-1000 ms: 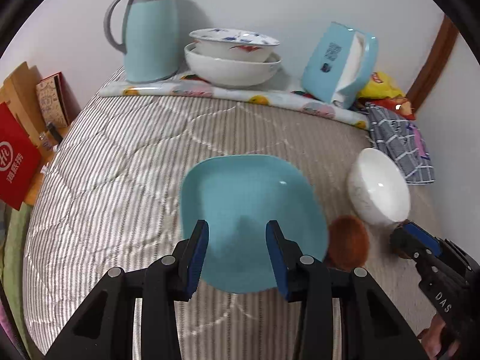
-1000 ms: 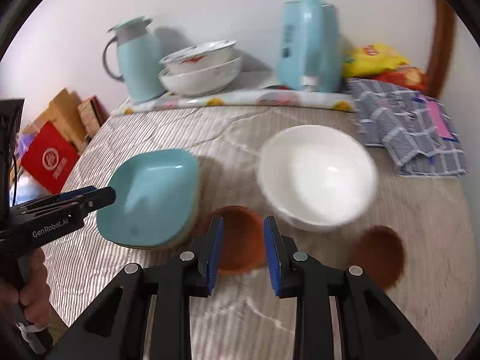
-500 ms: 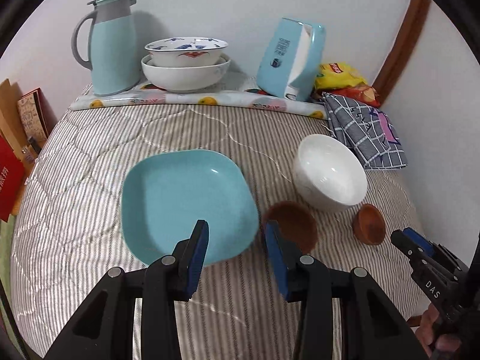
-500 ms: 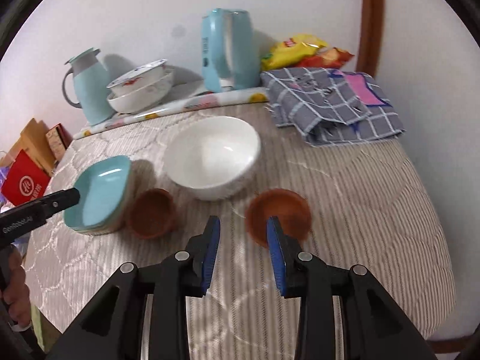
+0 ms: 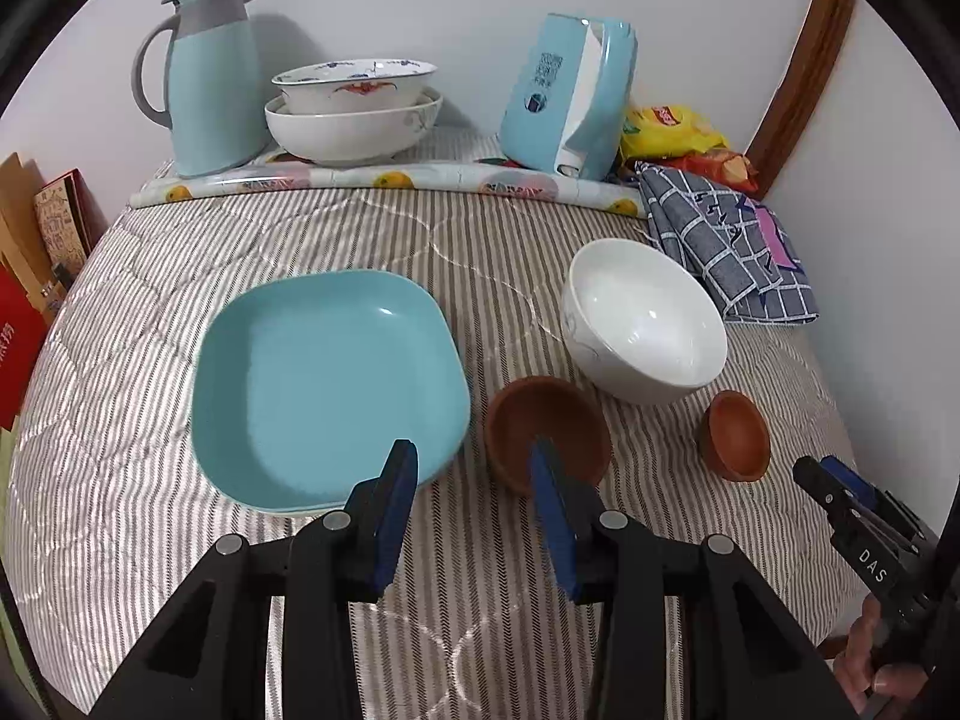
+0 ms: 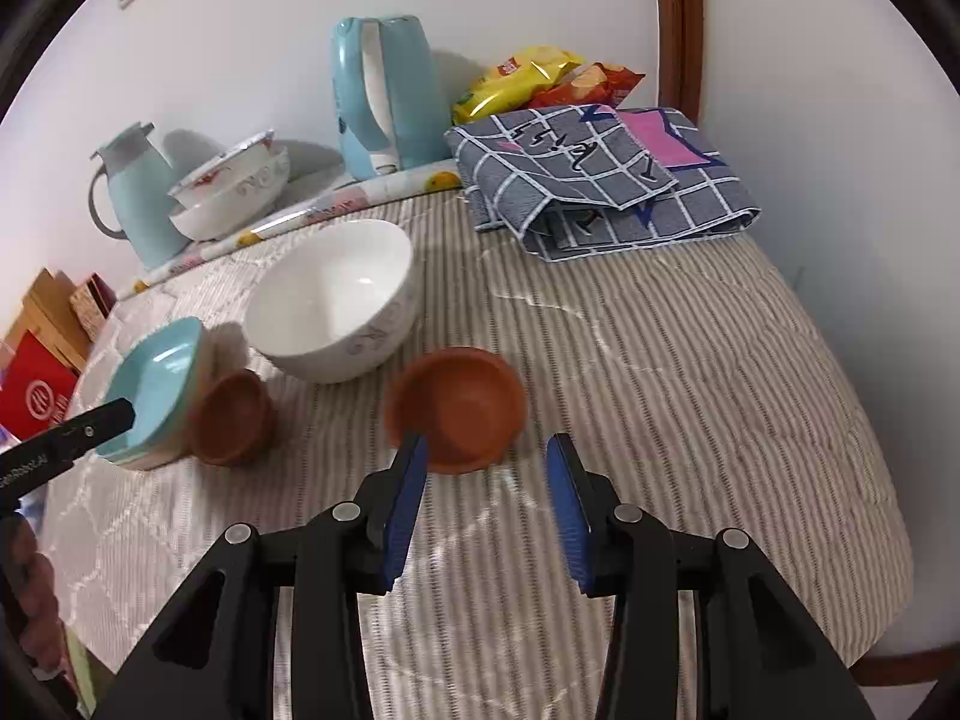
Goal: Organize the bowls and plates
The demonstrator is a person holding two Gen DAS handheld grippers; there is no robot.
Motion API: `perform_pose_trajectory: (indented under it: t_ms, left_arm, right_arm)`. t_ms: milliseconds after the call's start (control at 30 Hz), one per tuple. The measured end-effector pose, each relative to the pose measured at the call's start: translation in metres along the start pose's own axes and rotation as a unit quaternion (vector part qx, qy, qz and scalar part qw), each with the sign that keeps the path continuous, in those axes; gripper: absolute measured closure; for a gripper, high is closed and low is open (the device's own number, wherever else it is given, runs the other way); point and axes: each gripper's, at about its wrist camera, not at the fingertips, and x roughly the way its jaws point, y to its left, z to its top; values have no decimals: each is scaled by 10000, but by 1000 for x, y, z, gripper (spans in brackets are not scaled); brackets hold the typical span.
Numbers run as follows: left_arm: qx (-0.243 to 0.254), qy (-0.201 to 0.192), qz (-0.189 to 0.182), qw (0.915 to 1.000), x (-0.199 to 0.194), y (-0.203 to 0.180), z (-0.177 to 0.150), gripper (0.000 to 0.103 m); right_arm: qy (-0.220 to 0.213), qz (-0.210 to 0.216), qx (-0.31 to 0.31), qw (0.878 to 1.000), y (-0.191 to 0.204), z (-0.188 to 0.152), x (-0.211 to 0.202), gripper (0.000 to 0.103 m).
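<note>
1. Our left gripper (image 5: 474,483) hangs with its jaws apart and empty; ahead of its left jaw lies the blue plate (image 5: 327,387), and its right jaw overlaps the near rim of a brown bowl (image 5: 546,429).
2. Our right gripper (image 6: 486,480) has its jaws opening with nothing between them; a second brown bowl (image 6: 456,414) sits just ahead, toward its left jaw.
3. Beyond both pairs of jaws stands the white bowl (image 6: 333,306), near the two brown ones.
4. Farther back we see a jug (image 5: 207,75), stacked bowls (image 5: 354,111) and a checked cloth (image 6: 600,180).
5. Whether the covered surface (image 6: 690,396) is a desk or a bed we cannot tell.
</note>
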Motion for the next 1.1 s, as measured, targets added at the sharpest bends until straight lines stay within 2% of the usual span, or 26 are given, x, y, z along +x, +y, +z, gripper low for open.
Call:
perform_pose_trajectory:
  t_ms: [67, 167, 400, 633, 833, 1100]
  left_arm:
    - [-3, 64, -47, 10000, 3, -3, -1, 65]
    - [-49, 161, 88, 9998, 8, -6, -4, 65]
    - [-364, 449, -38, 9983, 23, -7, -15, 65]
    - [-650, 561, -161, 9962, 35, -8, -21, 65]
    - [-697, 566, -105, 9959, 45, -14, -16, 61]
    - [-869, 600, -17, 9944, 58, -13, -9, 60]
  right_arm:
    - [38, -64, -43, 10000, -2, 2, 4, 62]
    - [89, -6, -69, 9999, -6, 3, 9, 62]
    - [146, 22, -72, 9999, -15, 5, 22, 59]
    - [213, 164, 70, 9996, -22, 8, 32, 59]
    - [209, 277, 167, 9993, -23, 12, 40, 59]
    - [309, 352, 34, 9989, -16, 17, 53, 59]
